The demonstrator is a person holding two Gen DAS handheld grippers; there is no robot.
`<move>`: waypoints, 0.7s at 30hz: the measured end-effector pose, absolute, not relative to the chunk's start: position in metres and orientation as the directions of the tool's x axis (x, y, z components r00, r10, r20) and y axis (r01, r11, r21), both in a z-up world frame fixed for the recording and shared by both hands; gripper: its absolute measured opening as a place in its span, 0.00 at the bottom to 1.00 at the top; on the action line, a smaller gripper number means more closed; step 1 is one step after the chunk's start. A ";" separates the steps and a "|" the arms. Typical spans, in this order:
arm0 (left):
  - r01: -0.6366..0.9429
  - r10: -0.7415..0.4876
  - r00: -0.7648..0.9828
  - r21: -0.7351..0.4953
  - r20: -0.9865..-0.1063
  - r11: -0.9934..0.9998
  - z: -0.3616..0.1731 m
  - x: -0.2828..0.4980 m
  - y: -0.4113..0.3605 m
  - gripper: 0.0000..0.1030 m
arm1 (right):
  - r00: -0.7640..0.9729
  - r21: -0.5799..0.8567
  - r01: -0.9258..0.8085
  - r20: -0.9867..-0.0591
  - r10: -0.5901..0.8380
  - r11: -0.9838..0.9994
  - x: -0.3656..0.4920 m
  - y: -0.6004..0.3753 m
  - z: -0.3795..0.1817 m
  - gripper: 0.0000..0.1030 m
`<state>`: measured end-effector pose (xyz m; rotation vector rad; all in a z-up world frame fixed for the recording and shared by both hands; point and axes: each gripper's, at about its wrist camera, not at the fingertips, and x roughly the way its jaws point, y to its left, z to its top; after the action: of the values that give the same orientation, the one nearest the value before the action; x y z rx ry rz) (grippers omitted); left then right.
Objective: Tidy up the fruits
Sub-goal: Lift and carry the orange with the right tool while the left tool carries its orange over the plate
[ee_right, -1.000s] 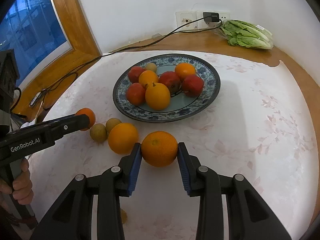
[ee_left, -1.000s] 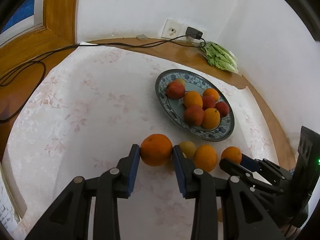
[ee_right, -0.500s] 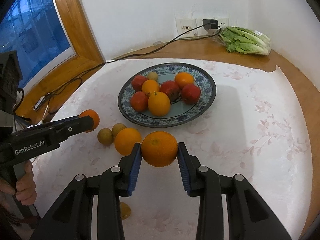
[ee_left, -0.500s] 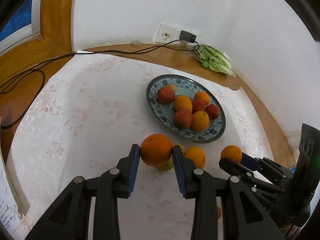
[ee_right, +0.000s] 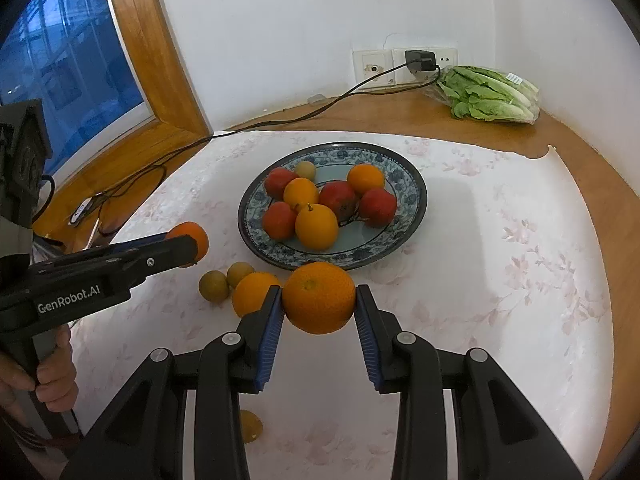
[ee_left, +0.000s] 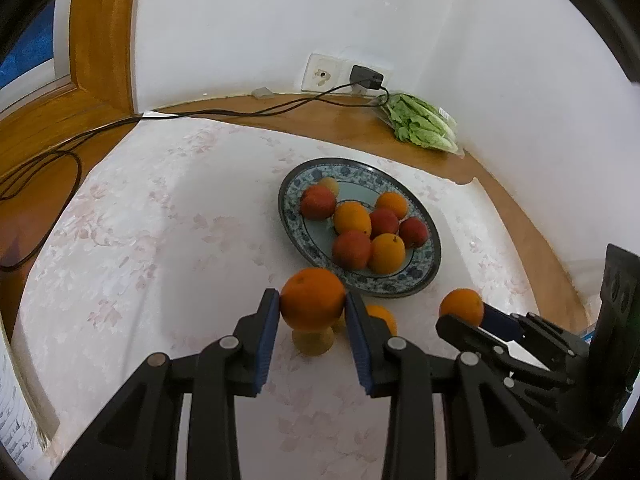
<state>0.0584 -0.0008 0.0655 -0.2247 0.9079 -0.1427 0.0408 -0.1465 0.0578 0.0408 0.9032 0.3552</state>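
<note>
Fingers (ee_left: 272,320) of both grippers still clamped on an orange (ee_left: 312,299) each, now higher above the tablecloth (ee_left: 140,240).

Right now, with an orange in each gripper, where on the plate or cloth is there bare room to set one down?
On the plate, the near-right glazed patch beside the red fruit is bare. The cloth right of the plate is open. It is crowded left of the plate's near edge, where an orange and two small brown fruits lie.

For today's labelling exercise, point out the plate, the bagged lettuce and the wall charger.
plate (ee_right: 404,168), right wrist view, on its patterned far rim.
bagged lettuce (ee_right: 490,94), right wrist view, on the middle leaves.
wall charger (ee_right: 420,61), right wrist view, on its black body.
</note>
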 end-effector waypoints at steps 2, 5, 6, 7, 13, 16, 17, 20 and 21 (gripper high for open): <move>0.030 -0.217 0.610 -0.251 -0.762 0.967 0.066 0.061 -0.002 0.34 | 0.567 0.178 -0.287 -0.761 0.316 0.941 0.040 -0.146 0.059 0.36; 0.040 -0.222 0.608 -0.250 -0.762 0.967 0.066 0.065 -0.006 0.34 | 0.572 0.173 -0.288 -0.758 0.314 0.942 0.043 -0.146 0.061 0.36; 0.044 -0.223 0.607 -0.248 -0.762 0.968 0.066 0.066 -0.007 0.34 | 0.574 0.172 -0.289 -0.757 0.314 0.942 0.044 -0.146 0.061 0.36; 0.046 -0.223 0.607 -0.246 -0.763 0.968 0.066 0.068 -0.008 0.34 | 0.576 0.171 -0.288 -0.755 0.313 0.942 0.045 -0.147 0.062 0.36; 0.059 -0.222 0.606 -0.235 -0.764 0.970 0.063 0.080 -0.016 0.34 | 0.581 0.163 -0.287 -0.754 0.306 0.944 0.054 -0.148 0.062 0.36; 0.067 -0.223 0.603 -0.230 -0.766 0.971 0.061 0.087 -0.019 0.34 | 0.581 0.156 -0.286 -0.756 0.301 0.945 0.059 -0.148 0.060 0.36; 0.069 -0.222 0.602 -0.227 -0.767 0.972 0.060 0.090 -0.020 0.34 | 0.582 0.155 -0.285 -0.756 0.299 0.946 0.061 -0.149 0.060 0.36; 0.070 -0.221 0.598 -0.224 -0.771 0.972 0.057 0.097 -0.022 0.34 | 0.583 0.154 -0.279 -0.757 0.294 0.948 0.067 -0.150 0.058 0.36; 0.072 -0.222 0.595 -0.224 -0.772 0.972 0.056 0.100 -0.023 0.34 | 0.583 0.155 -0.278 -0.757 0.294 0.948 0.068 -0.150 0.058 0.36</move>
<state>0.1000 -0.0231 0.0555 -0.1760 0.9186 -0.1713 0.0683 -0.1502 0.0577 0.0200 0.8879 0.3338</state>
